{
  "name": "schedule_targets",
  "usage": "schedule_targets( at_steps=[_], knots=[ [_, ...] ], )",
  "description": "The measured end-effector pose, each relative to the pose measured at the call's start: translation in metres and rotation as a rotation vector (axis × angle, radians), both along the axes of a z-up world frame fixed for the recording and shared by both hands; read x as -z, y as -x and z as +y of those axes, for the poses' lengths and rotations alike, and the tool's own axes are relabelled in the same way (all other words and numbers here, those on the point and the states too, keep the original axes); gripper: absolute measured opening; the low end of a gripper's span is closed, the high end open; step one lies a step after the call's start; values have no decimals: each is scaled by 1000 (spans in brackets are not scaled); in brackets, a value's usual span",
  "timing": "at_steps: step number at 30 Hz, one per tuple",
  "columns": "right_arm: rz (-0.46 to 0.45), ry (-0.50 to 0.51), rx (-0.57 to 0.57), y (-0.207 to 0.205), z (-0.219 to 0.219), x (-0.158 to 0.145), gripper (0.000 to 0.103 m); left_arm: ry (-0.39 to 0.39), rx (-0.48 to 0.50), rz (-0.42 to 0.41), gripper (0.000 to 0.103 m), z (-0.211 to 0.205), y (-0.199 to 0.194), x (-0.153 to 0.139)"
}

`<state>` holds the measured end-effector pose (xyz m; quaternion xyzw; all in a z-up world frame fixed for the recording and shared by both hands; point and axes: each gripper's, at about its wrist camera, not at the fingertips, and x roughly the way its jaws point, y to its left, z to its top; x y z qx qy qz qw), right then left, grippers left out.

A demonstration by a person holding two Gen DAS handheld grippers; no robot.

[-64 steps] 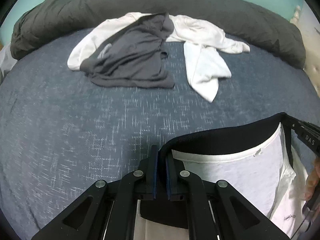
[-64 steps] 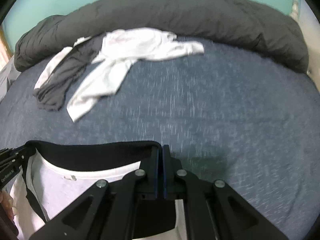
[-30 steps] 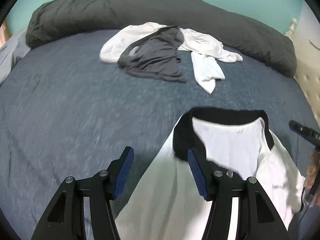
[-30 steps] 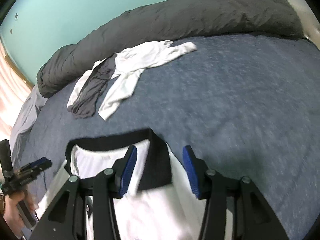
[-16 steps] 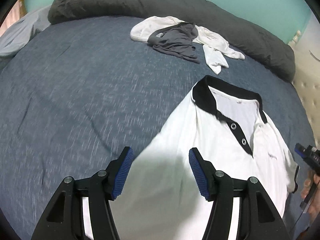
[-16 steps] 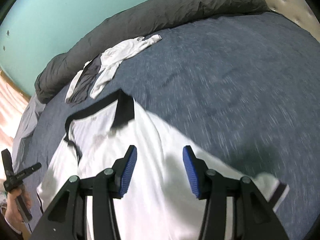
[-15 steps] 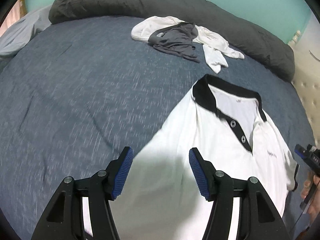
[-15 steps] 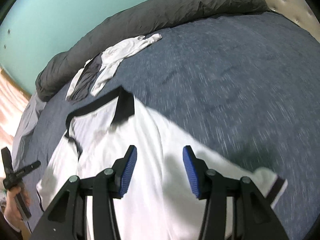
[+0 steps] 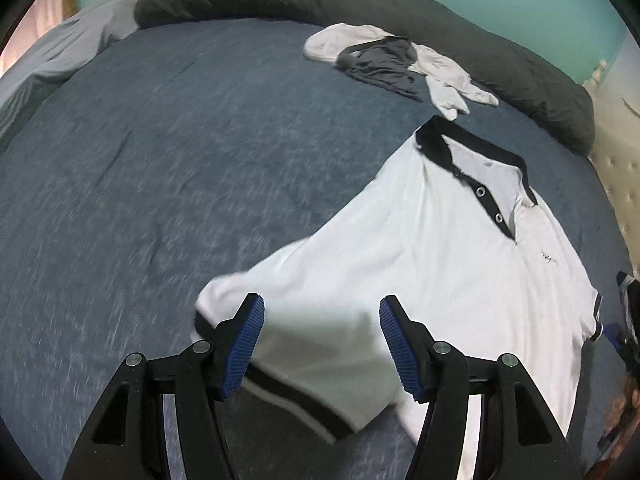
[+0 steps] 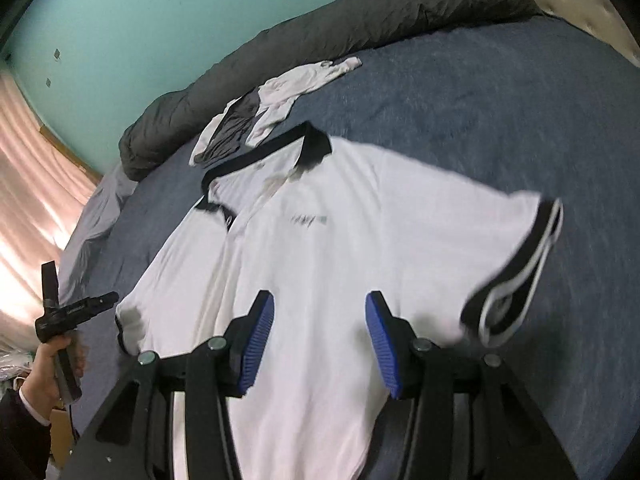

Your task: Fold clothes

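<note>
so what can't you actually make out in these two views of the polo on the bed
- polo shirt hem: both views, cut off by the bottom edge and hidden behind the gripper bodies.
- chest logo: right wrist view smeared by motion blur; too small to read in the left.
- sleeve cuff: blurred in the right wrist view.
- pile of clothes: how many garments; they overlap.
- right gripper: in the left wrist view only a sliver, cut off by the right edge.

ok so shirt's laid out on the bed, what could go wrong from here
1. The sleeve with the black-and-white cuff looks lifted and rumpled in the right wrist view; folding over it may trap a crease.
2. The other sleeve also lies bunched, so the polo shirt may fold unevenly.
3. The pile of unfolded clothes lies close above the collar and could get dragged in.
</note>
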<state>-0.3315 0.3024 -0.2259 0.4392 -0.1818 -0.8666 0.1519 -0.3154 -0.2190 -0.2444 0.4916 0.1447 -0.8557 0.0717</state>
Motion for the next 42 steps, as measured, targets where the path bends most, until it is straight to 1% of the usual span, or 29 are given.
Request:
schedule_targets(
  at_steps=[2, 4, 7, 11, 13, 16, 21, 25, 26, 28, 29, 30, 31, 33, 36, 42],
  knots=[
    [9, -27, -7, -15, -6, 2, 49, -4, -9, -3, 65, -4, -12, 4],
    [11, -25, 0, -30, -8, 5, 49, -23, -24, -6, 65, -9, -23, 9],
    [0, 42, 16, -50, -6, 14, 49, -42, -67, -18, 65, -23, -38, 19],
    [-11, 100, 41, -68, -2, 26, 49, -56, -125, -34, 65, -41, -54, 31],
    [-21, 132, 60, -74, 1, 33, 49, -80, -144, -26, 65, -47, -57, 33],
    [-31, 143, 75, -76, 6, 41, 49, -102, -172, -10, 65, -55, -59, 35],
    [-11, 162, 96, -78, 13, 40, 49, -83, -191, 28, 65, -63, -53, 34],
    [4, 162, 93, -79, 13, 38, 49, -150, -210, 19, 63, -74, -49, 43],
    [4, 164, 92, -79, 12, 39, 49, -152, -201, 19, 61, -71, -48, 43],
    [1, 166, 90, -79, 12, 41, 49, -158, -178, 18, 51, -65, -46, 43],
    [0, 167, 88, -79, 12, 42, 49, -161, -164, 16, 41, -61, -44, 43],
    [-2, 167, 87, -79, 11, 43, 49, -164, -153, 16, 37, -58, -42, 43],
    [-6, 168, 90, -79, 12, 44, 50, -166, -142, 16, 34, -54, -41, 42],
    [-9, 168, 97, -80, 12, 45, 50, -165, -123, 17, 17, -47, -36, 40],
    [-2, 169, 95, -81, 13, 43, 49, -152, -102, 27, 10, -37, -29, 34],
    [-3, 175, 98, -81, 15, 44, 50, -177, -77, 76, 9, -22, -10, 9]
  ],
)
